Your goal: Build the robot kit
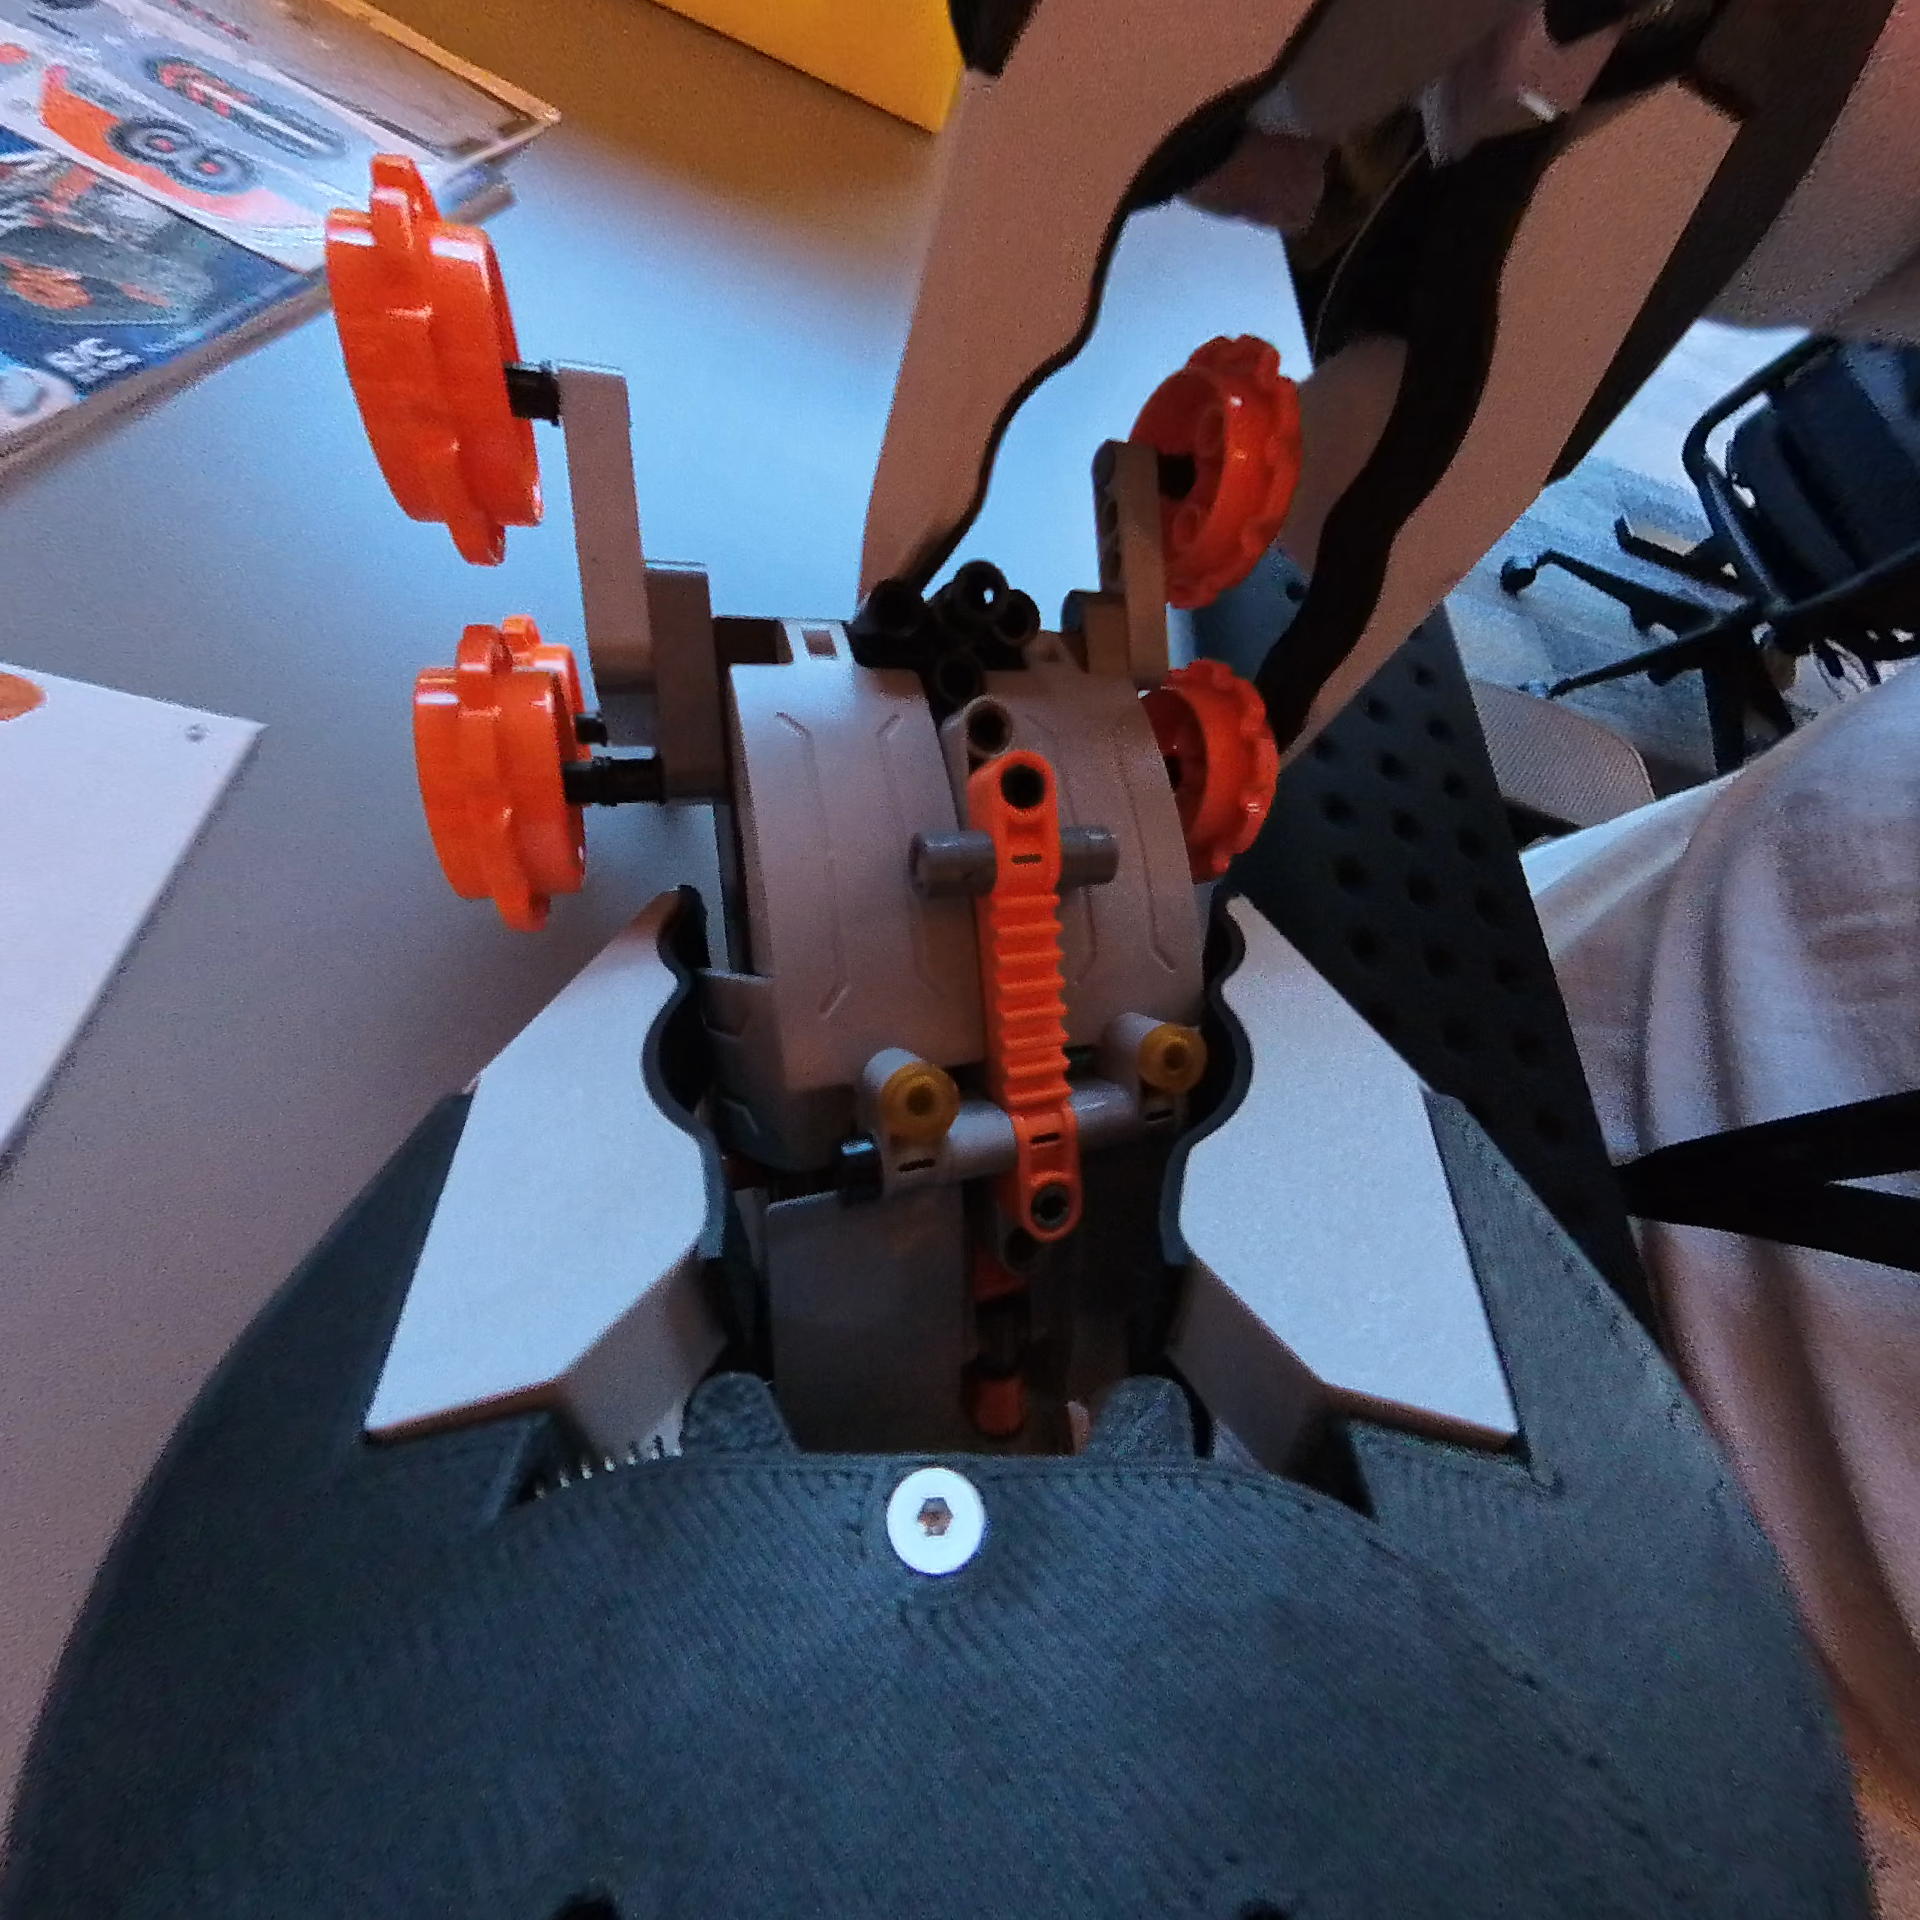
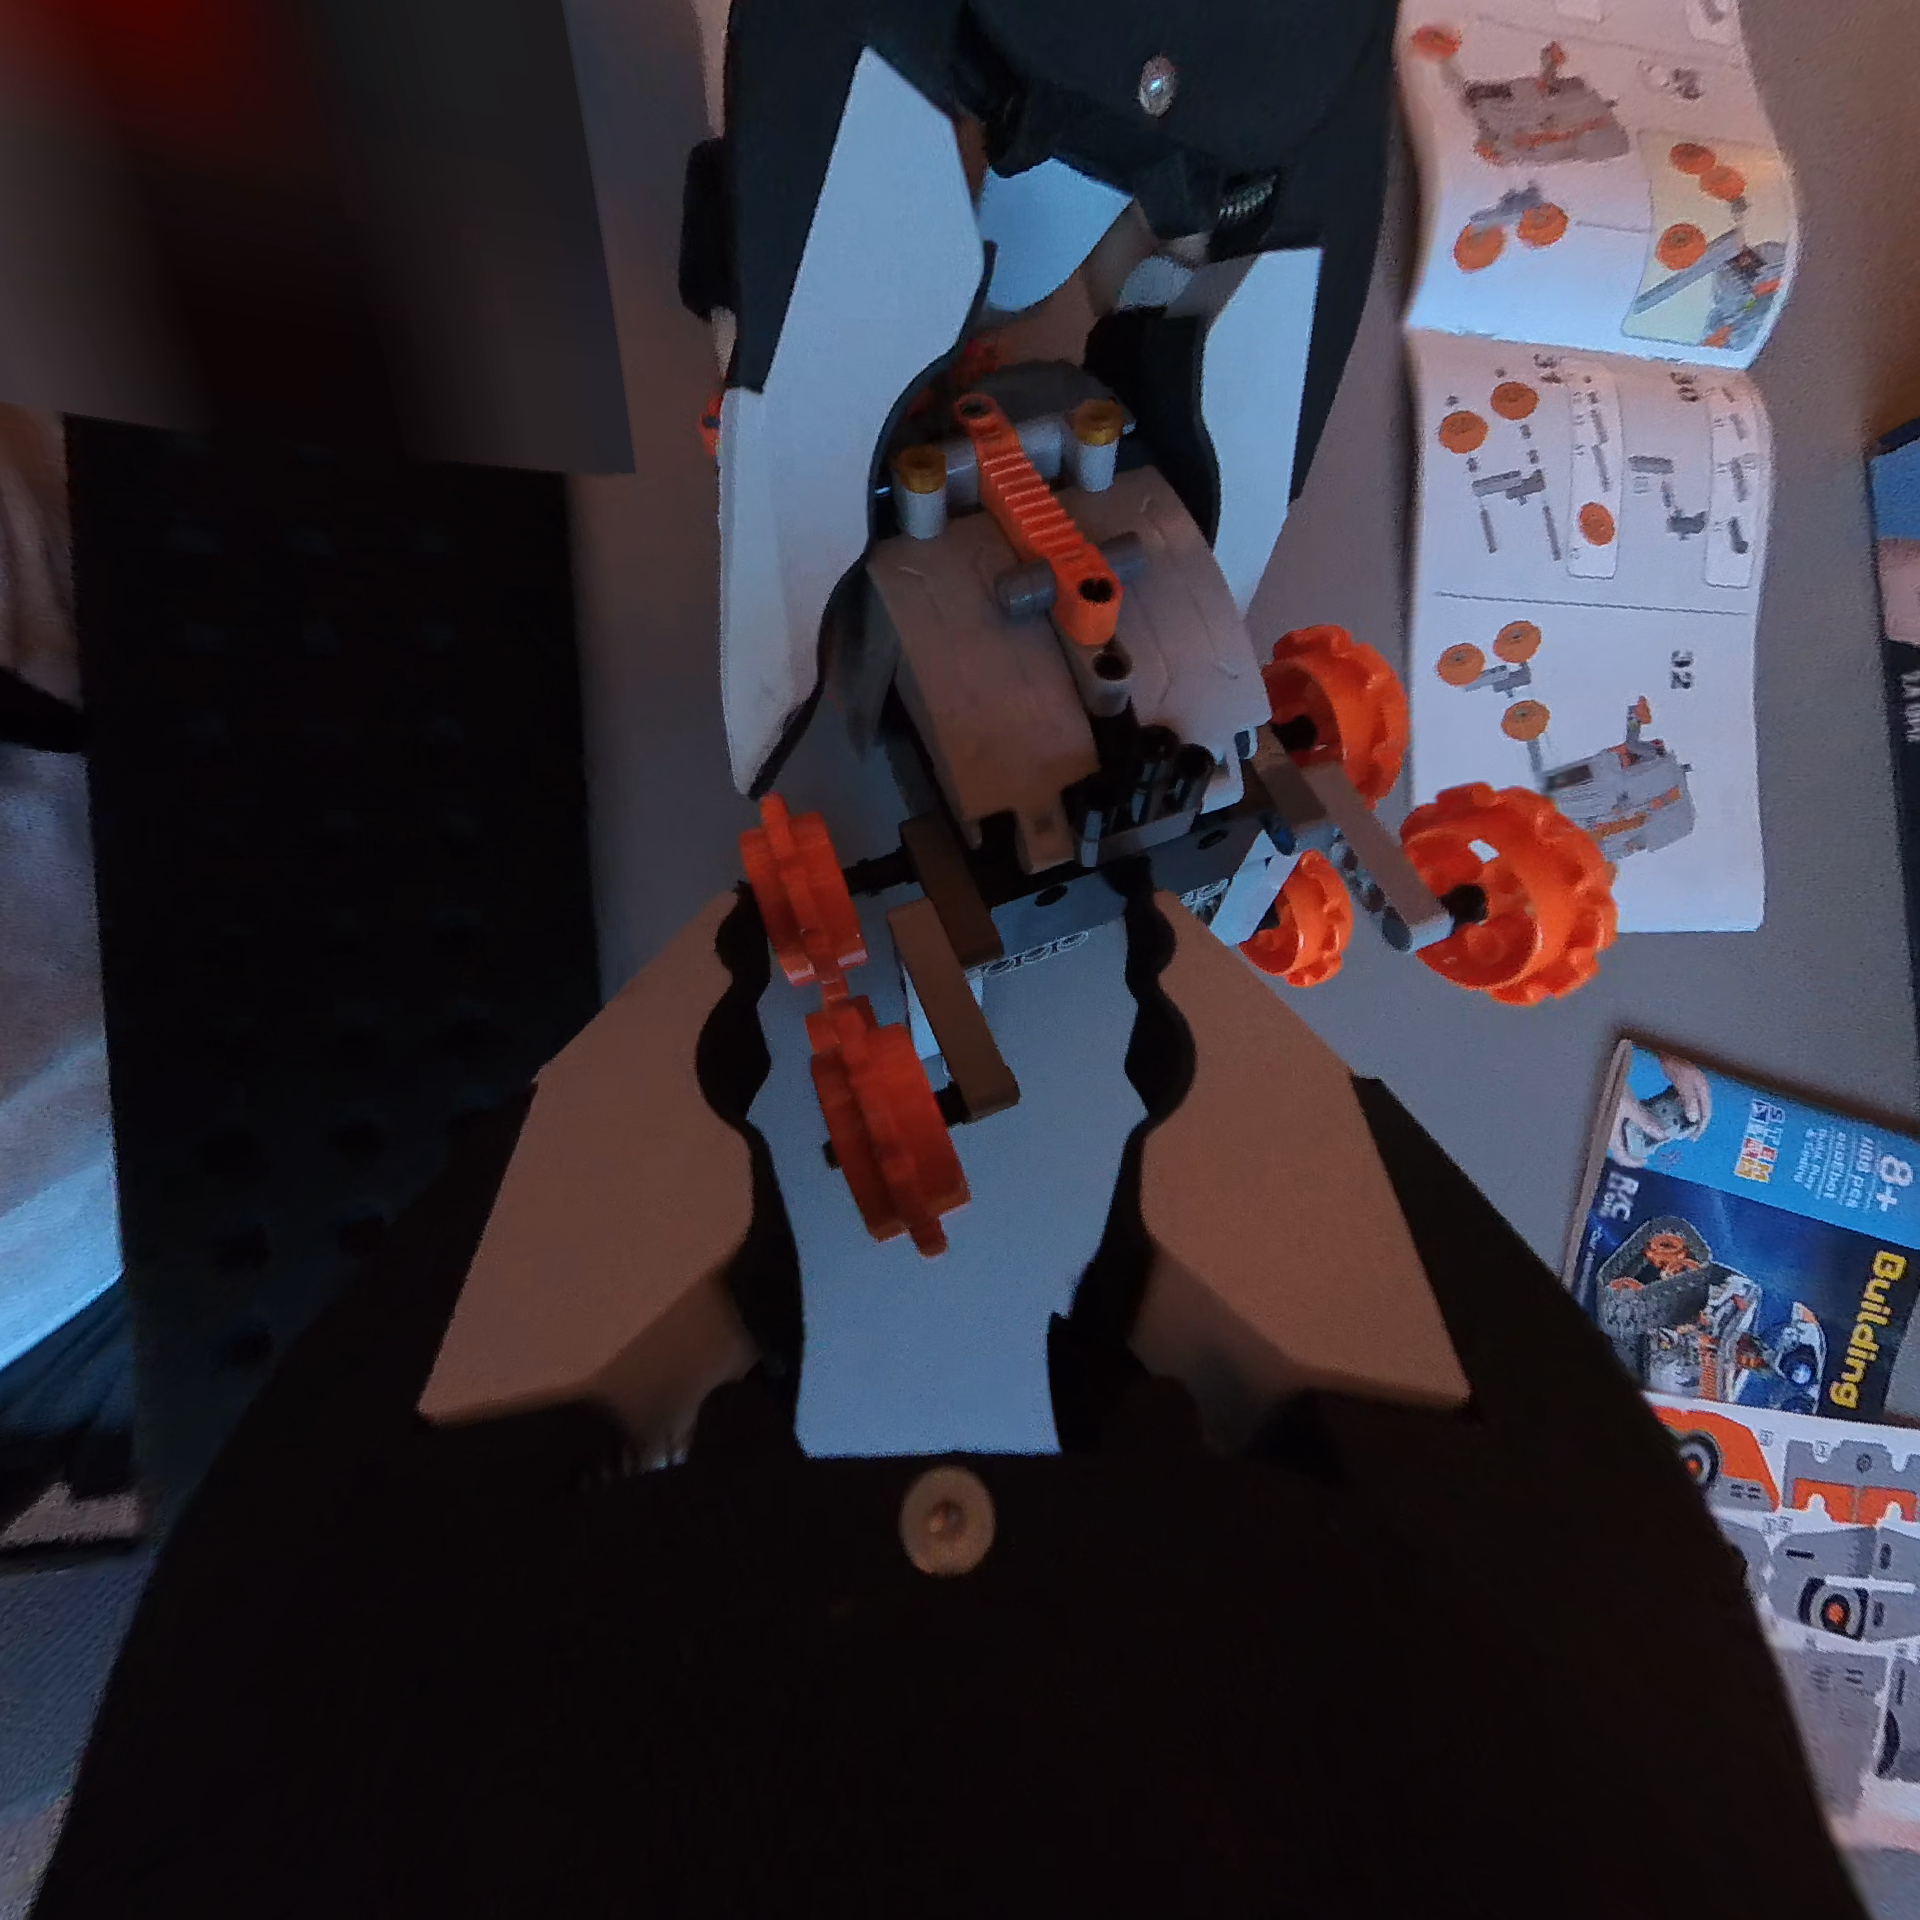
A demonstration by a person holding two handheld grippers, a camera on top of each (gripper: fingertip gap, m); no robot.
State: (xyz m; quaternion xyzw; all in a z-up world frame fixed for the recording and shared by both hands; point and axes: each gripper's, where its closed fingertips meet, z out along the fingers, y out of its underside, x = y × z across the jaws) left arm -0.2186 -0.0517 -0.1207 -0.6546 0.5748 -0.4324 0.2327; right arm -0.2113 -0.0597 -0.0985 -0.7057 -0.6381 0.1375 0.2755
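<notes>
A grey building-block vehicle model (image 1: 831,883) has several orange wheels (image 1: 426,353) on side arms and an orange toothed beam (image 1: 1023,977) along its top. My left gripper (image 1: 951,935) is shut on the model's body and holds it above the grey table (image 1: 260,1091). It also shows in the right wrist view (image 2: 1039,540), with the model (image 2: 977,696) between its white fingers. My right gripper (image 2: 945,914) is open, and its fingertips flank the model's far end by an orange wheel (image 2: 800,894). In the left wrist view it (image 1: 1081,665) reaches in from above, one fingertip beside the black connectors (image 1: 966,613).
An open instruction booklet (image 2: 1590,520), a blue product box (image 2: 1766,1226) and a sticker sheet (image 2: 1818,1538) lie on the table to the right. A yellow box (image 1: 831,42) stands at the back. A black perforated board (image 1: 1403,831), an office chair (image 1: 1766,520) and a person's clothed leg (image 1: 1714,987) are alongside. Less than 4 cm separates the two grippers' tips.
</notes>
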